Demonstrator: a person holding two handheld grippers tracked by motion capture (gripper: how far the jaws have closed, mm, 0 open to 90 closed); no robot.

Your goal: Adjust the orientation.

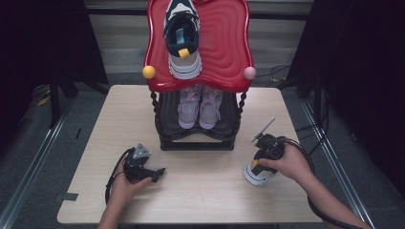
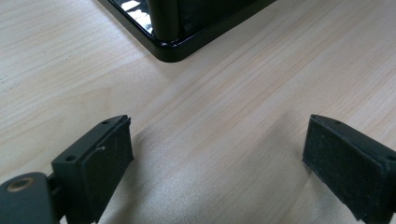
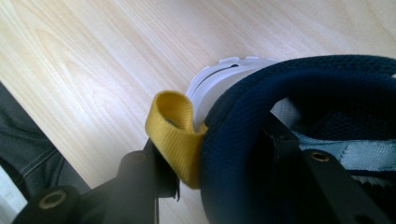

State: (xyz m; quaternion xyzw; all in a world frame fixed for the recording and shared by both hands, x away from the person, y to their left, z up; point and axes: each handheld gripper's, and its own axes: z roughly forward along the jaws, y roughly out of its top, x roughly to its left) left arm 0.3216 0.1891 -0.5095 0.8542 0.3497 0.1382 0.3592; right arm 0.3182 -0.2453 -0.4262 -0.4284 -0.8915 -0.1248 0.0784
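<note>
So far, one navy-and-white mesh sneaker with a yellow heel loop [image 1: 182, 38] is lying on the red wavy top shelf of the black shoe rack [image 1: 229, 43], and a pair of pale pink sneakers [image 1: 199, 106] is sitting on the lower shelf. Its matching sneaker [image 3: 299, 107] is standing on the light wooden table [image 1: 200, 191] at the right, where the right gripper [image 1: 260, 164] is clamping its padded heel collar by the yellow loop [image 3: 175, 135], one jaw inside, one outside. Lifting it beside its mate is, I judge, what is remaining, while the left gripper [image 2: 219, 163] is resting wide and empty near the rack's foot.

Light wooden table [image 1: 200, 191], a black-framed shoe rack [image 1: 198, 138] stood at its far middle, a navy and white shoe [image 1: 255, 174] set on the table near the right edge, the left gripper [image 1: 160, 172] rested on the left part.
</note>
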